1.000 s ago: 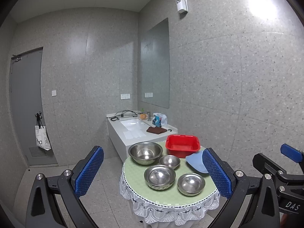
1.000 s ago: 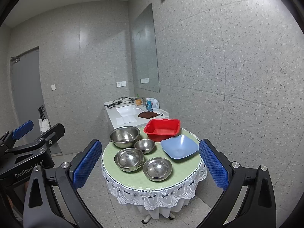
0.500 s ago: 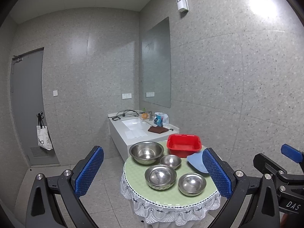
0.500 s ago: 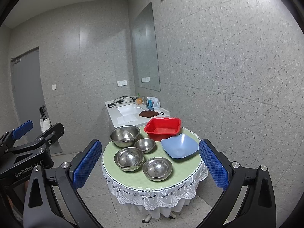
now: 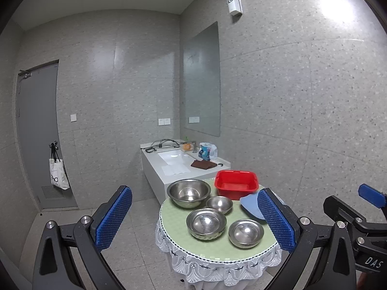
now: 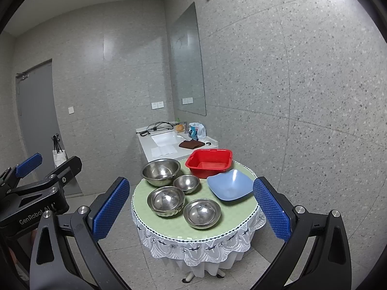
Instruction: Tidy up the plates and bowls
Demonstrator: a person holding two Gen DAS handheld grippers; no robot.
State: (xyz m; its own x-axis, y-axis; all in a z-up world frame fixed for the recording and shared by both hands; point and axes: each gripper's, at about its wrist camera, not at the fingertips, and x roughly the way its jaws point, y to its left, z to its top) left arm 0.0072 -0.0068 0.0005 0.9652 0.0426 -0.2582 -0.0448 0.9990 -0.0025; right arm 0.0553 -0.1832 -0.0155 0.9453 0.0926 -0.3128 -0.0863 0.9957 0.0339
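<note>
On round table (image 6: pixel 169 227): steel bowls (image 6: pixel 167 200), square blue plate (image 6: pixel 229 186).

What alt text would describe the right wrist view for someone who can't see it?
A round table with a green, lace-edged cloth holds four steel bowls, a red basin and a blue square plate. The open right tongs frame it from a distance, touching nothing; a white sink counter stands behind.

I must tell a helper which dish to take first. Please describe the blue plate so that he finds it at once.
Find the round table with the green cloth and lace edge. Behind the steel bowls stands a red tub; the plate lies just in front of it, on the wall side. It alone is blue, squarish and shallow.
</note>
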